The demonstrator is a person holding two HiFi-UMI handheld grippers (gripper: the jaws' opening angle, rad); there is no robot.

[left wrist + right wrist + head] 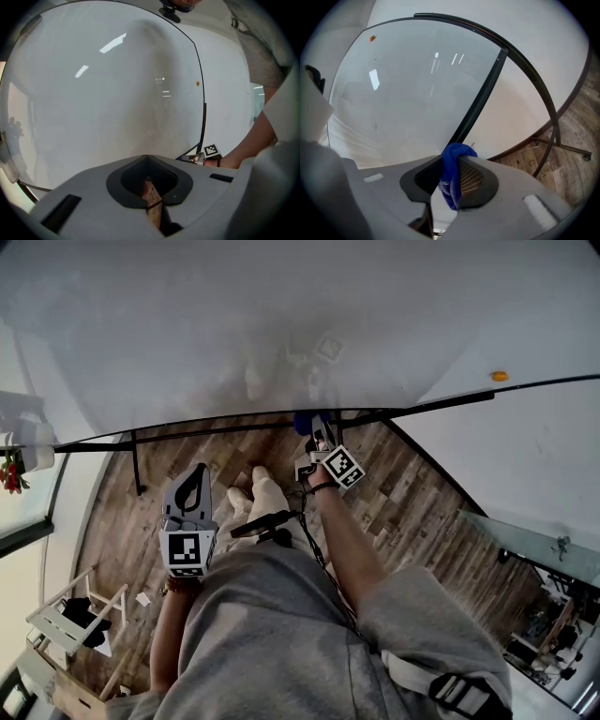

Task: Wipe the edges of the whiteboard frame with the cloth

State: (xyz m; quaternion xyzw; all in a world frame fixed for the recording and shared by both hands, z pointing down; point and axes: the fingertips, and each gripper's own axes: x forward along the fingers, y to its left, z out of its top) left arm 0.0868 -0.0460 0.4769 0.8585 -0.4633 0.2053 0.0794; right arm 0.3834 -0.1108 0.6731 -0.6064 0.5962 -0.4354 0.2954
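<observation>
The right gripper (451,161) squeezes a blue cloth (450,180) tight between its two jaws; the top of the cloth pokes out past the jaw tips; the cloth touches the dark frame (480,96) at the edge of the big whiteboard (281,324); in the head view the cloth sits right on the frame's thin black line, under the white part of the board; the left gripper (147,158) has its jaws pressed together with nothing in them; it is held lower down and off to the left, away from the frame, and it points up at the board; each gripper has a cube with a black and white square marker on it; the right one (343,466) is just below the cloth, and the left one (187,552) is near the person's grey top (272,634); the markers show only blocky patterns; a small orange dot (500,376) sits on the whiteboard, far to the right of the cloth; the brown wood floor (422,502) shows under the board.
</observation>
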